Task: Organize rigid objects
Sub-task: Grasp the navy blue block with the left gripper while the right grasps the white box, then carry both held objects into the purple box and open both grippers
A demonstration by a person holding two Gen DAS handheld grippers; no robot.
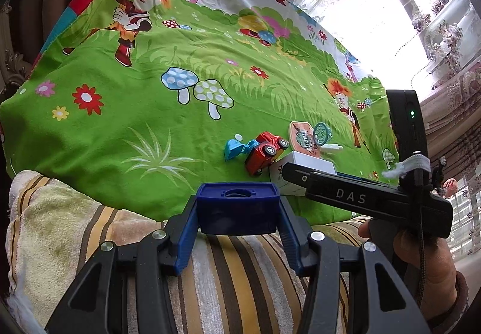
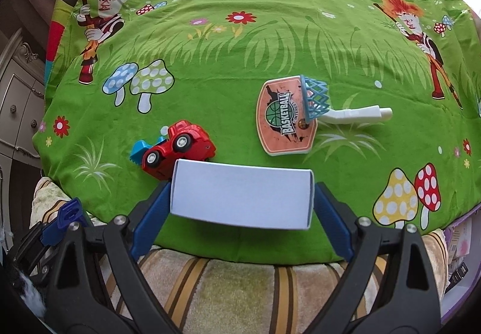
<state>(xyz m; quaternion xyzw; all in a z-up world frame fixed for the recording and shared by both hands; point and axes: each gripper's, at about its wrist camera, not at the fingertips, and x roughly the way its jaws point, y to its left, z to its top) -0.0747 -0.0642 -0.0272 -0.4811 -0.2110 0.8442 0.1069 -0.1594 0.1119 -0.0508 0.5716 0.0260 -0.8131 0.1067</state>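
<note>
My left gripper [image 1: 237, 232] is shut on a dark blue plastic cap-like block [image 1: 237, 207], held above the striped towel. My right gripper [image 2: 240, 214] is shut on a white cardboard box [image 2: 242, 198], held over the near edge of the green cartoon sheet; the box also shows in the left wrist view [image 1: 303, 167]. A red toy truck with a light blue scoop [image 2: 177, 150] lies on its side just beyond the box; the truck also shows in the left wrist view [image 1: 264, 152]. A toy basketball backboard with a blue net and white arm [image 2: 288, 117] lies flat further right.
The green sheet [image 2: 240, 42] covers a raised surface. A striped yellow-brown towel [image 2: 240, 289] lies along its near edge. A carved cabinet [image 2: 18, 99] stands at the left. Curtains and a bright window [image 1: 390, 3] are at the right.
</note>
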